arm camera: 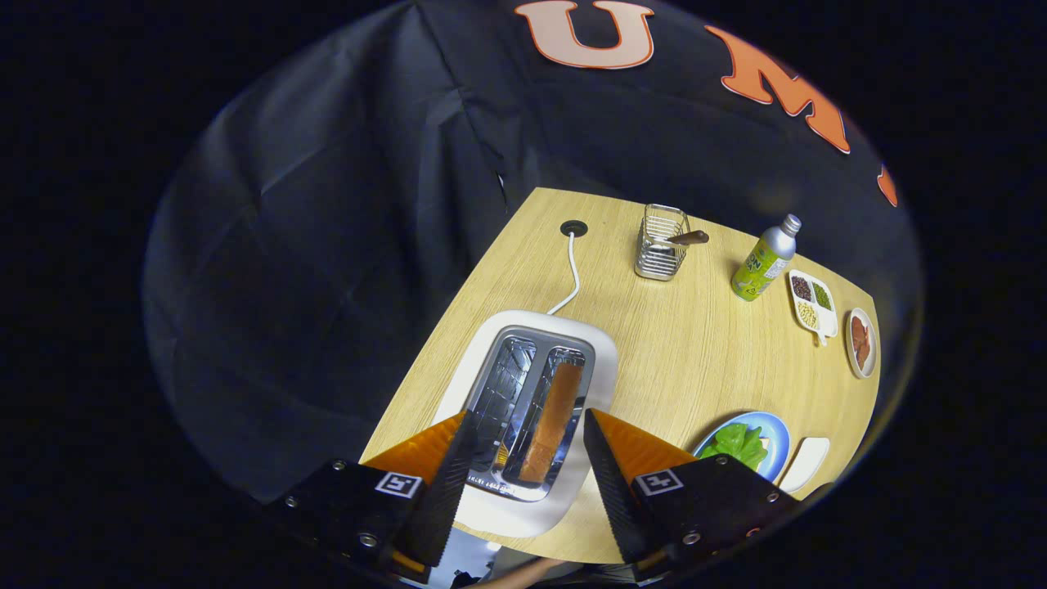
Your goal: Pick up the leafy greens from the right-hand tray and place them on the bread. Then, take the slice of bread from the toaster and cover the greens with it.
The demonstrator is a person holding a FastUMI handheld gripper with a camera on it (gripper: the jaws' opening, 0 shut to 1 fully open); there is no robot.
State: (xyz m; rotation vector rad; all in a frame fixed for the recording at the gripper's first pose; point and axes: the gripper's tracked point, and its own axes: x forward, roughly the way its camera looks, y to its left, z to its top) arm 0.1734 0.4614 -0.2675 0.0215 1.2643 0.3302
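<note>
A white toaster (597,352) stands on the wooden table just ahead of my fingers, seen from above. A browned slice of bread (552,421) stands upright in its right-hand slot; the left slot holds nothing. My gripper (525,429) hovers above the toaster, open, with the toaster's near end and the slice between its fingers and nothing touched. To the right, partly hidden behind the right finger, a blue plate (777,442) carries leafy greens (736,442) lying on a slice of bread (765,446).
A white tray (806,462) lies beside the blue plate. Farther back stand a wire basket (661,243) with a wooden-handled utensil, a green bottle (762,263), a divided dish of beans (812,304) and a small plate of meat (860,342). The toaster's cord (572,274) runs to a table hole.
</note>
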